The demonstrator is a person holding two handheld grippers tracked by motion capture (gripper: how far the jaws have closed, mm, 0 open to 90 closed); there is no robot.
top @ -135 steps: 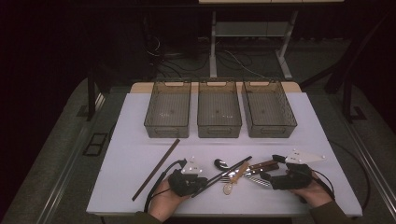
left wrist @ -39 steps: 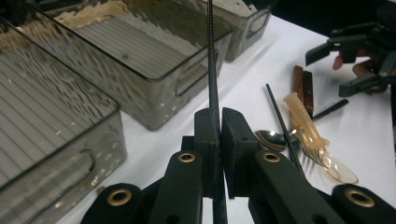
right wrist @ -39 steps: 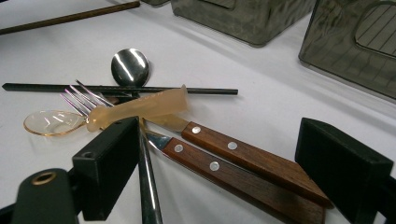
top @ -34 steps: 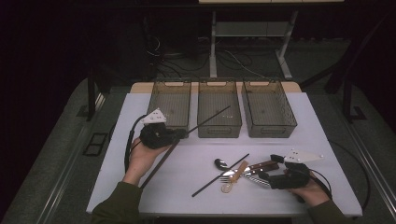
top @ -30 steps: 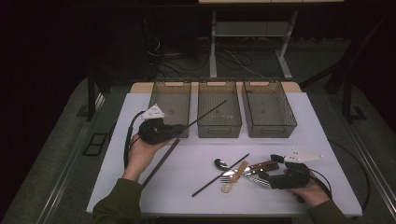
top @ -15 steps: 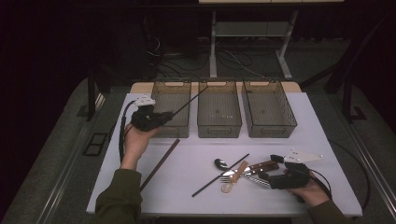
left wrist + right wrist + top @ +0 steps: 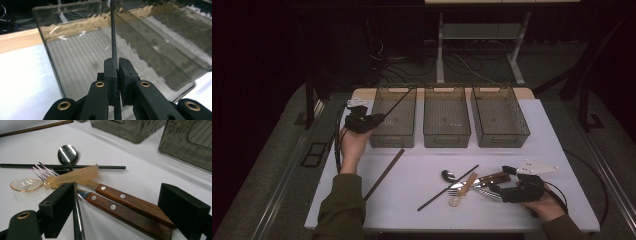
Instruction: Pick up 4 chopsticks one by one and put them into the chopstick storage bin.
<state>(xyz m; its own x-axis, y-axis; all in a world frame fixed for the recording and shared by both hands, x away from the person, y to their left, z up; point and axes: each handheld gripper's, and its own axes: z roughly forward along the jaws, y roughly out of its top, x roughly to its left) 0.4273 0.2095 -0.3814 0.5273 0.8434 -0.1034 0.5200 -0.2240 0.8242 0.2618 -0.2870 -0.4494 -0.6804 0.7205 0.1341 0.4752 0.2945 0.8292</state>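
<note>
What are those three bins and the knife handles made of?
The bins look like smoky see-through plastic: the ribbed floor shows through glossy, reflective walls. The knife handles seem to be reddish-brown wood, smooth, fixed with small metal rivets.

Left gripper (image 7: 379, 118) raised at the table's far left, jaws clamped tight — right gripper (image 7: 498, 184) rests low, jaws spread wide.

room: dark | table (image 7: 562, 145): brightly lit | bin walls (image 7: 160, 37): glare | focus: sharp
</note>
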